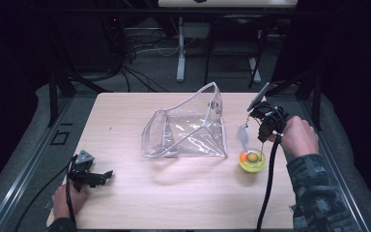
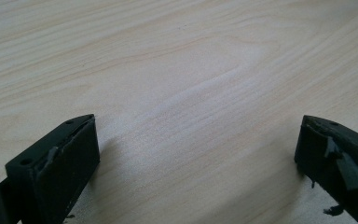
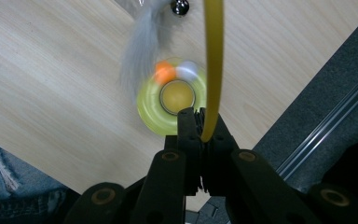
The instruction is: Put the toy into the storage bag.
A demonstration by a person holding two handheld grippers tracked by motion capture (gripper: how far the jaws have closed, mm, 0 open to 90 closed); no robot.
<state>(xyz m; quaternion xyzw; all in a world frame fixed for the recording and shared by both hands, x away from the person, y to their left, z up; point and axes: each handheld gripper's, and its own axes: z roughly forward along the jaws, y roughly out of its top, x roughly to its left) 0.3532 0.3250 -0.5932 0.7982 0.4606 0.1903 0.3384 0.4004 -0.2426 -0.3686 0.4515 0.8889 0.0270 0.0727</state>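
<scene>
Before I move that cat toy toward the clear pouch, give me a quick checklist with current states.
1. Right tool shut on the yellow wand: ok.
2. Toy's yellow ring base resting on the table, right of the clear pouch: ok.
3. Grey feather hanging free of the pouch: ok.
4. Pouch mouth open enough to take the toy: cannot tell.
5. Left tool open, nothing between its jaws, ready to steady the pouch: ok.
</scene>
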